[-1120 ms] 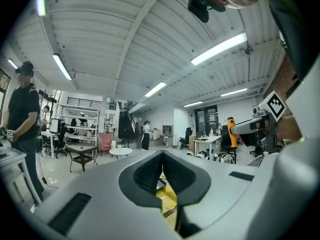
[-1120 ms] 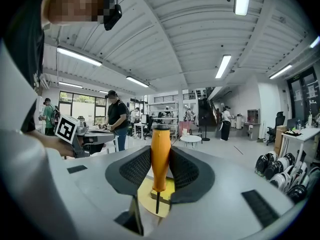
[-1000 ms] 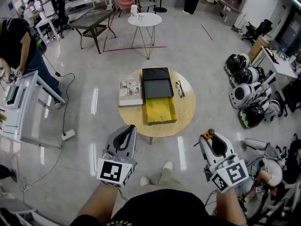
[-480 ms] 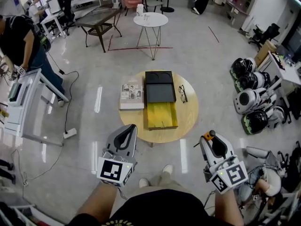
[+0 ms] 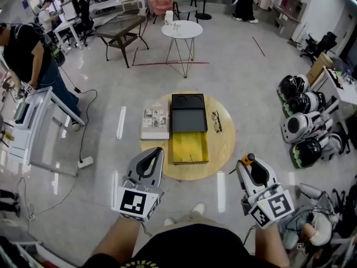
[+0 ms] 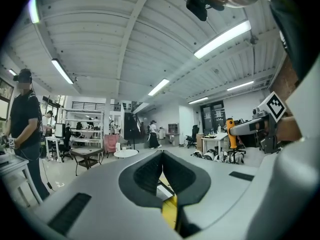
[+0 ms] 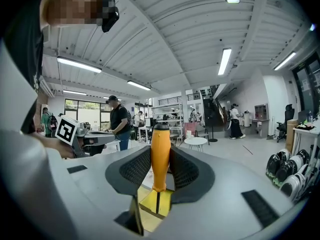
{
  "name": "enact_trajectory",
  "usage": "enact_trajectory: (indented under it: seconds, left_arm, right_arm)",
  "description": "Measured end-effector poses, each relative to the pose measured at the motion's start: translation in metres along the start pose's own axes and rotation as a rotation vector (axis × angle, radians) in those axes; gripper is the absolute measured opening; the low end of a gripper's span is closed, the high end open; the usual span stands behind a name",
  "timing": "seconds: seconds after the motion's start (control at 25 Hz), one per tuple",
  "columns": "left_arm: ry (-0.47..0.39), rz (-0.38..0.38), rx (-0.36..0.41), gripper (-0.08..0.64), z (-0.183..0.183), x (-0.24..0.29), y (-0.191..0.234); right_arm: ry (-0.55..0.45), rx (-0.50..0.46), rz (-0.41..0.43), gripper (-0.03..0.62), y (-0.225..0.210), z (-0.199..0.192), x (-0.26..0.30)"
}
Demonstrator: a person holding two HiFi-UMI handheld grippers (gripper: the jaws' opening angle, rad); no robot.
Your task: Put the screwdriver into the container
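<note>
An orange-handled screwdriver stands upright between the jaws of my right gripper, which is shut on it; its dark shaft points down. In the head view the right gripper is held near the body, right of the round wooden table, with the handle's tip poking out. On that table is the container, a black box with its yellow drawer pulled out towards me. My left gripper hangs at the table's near left edge. Its jaws are shut and empty.
A magazine lies left of the box and a pair of glasses right of it. A white side table stands beyond. White and black helmet-like units line the right floor. A desk and a person are at the left.
The head view has shifted, so the table sits slightly lower and farther right in the picture. Both grippers keep the same pose and the same hold.
</note>
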State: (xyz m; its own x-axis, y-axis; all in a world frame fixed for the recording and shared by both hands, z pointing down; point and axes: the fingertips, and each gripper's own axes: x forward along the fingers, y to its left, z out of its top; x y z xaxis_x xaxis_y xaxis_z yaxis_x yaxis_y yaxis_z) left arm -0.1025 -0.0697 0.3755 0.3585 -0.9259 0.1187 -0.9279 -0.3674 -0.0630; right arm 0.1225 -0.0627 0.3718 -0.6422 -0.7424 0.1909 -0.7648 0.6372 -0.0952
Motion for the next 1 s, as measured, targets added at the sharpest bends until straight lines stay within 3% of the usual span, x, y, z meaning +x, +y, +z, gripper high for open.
enact_trajectory:
  seconds: [0.6, 1.0]
  left_arm:
    - [-0.004, 0.1, 0.016, 0.017, 0.017, 0.057, -0.026]
    - [-0.002, 0.149, 0.038, 0.017, 0.028, 0.057, -0.036]
  right_arm:
    - [-0.03, 0.009, 0.113, 0.129, -0.07, 0.013, 0.022]
    - [-0.051, 0.026, 0.177, 0.129, -0.076, 0.019, 0.022]
